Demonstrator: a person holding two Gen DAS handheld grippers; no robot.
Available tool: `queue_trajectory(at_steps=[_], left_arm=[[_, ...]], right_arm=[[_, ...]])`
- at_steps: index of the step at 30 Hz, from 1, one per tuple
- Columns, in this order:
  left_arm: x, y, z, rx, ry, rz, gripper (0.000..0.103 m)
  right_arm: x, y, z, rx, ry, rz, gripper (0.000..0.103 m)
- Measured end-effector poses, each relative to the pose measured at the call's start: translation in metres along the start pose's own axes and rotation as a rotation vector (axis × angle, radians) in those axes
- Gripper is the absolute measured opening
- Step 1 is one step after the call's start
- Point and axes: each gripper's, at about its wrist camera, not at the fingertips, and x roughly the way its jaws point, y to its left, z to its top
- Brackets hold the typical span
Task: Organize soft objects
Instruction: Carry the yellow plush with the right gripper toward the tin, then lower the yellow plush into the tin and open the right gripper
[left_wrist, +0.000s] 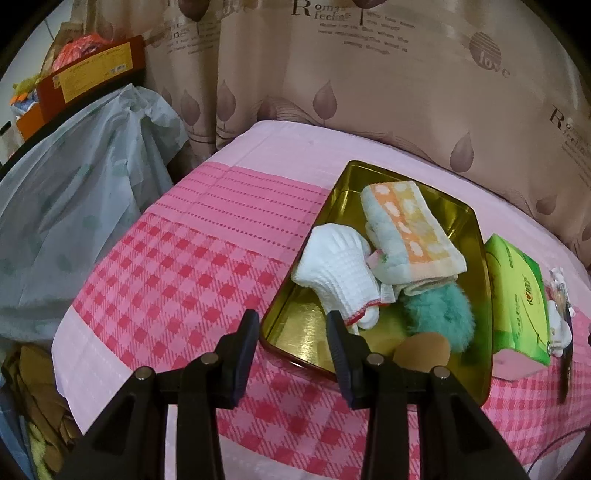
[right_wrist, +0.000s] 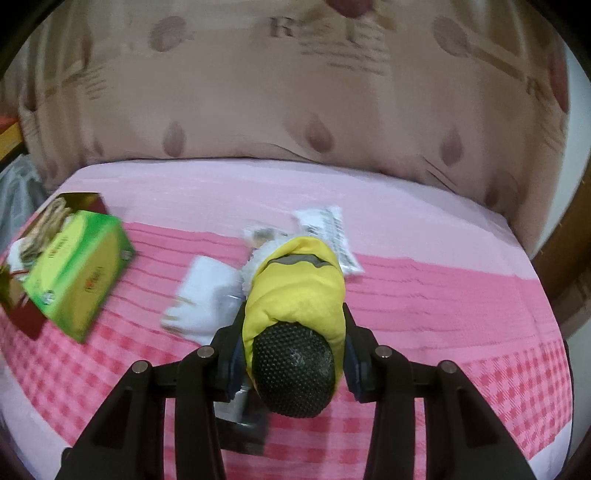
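The right gripper (right_wrist: 293, 328) is clamped on a yellow slipper sock with a black dotted sole (right_wrist: 295, 295), held clear above the pink checked bedcover (right_wrist: 443, 295); its fleecy cuff end hangs forward beyond the fingertips, and the view is blurred. The left gripper (left_wrist: 291, 332) stands with its jaws apart and nothing between them, hovering over the near left corner of the gold tin (left_wrist: 369, 171), which sits toward the right edge of the bedcover. Inside the tin lie a white knitted glove (left_wrist: 334, 273), a folded orange and blue towel (left_wrist: 406, 225), a teal pompom (left_wrist: 439, 314) and a brown oval puff (left_wrist: 424, 350), so little bare floor is left. The likely trouble is that the sock, bulky and gripped only around its middle, flops over the tin's rim or knocks the green tissue pack (left_wrist: 517, 295) just beside the tin's right wall. A white cloth item (right_wrist: 207, 299) and a clear packet (right_wrist: 332, 232) lie on the bedcover beneath the sock; the drooping cuff could drag them.
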Motion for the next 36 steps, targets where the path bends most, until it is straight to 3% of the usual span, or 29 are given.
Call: queue_trajectory(at_steps=[15,20,29,36], left_arm=[[0.004,0.029,0.003,-0.138,0.017,0.069,0.04],[0.002,0.029,0.004,-0.136,0.007,0.089,0.042],[-0.005,0.026,0.006,-0.124,-0.032,0.093,0.042],[-0.009,0.027,0.008,-0.128,-0.063,0.12,0.042]], right_arm=[[-0.03,0.159,0.034,-0.235,-0.031,0.294,0.04],[-0.029,0.216,0.041,-0.323,-0.032,0.366,0.04],[-0.011,0.295,0.043,-0.425,0.004,0.437,0.04],[0.014,0.323,0.043,-0.447,0.042,0.428,0.04]])
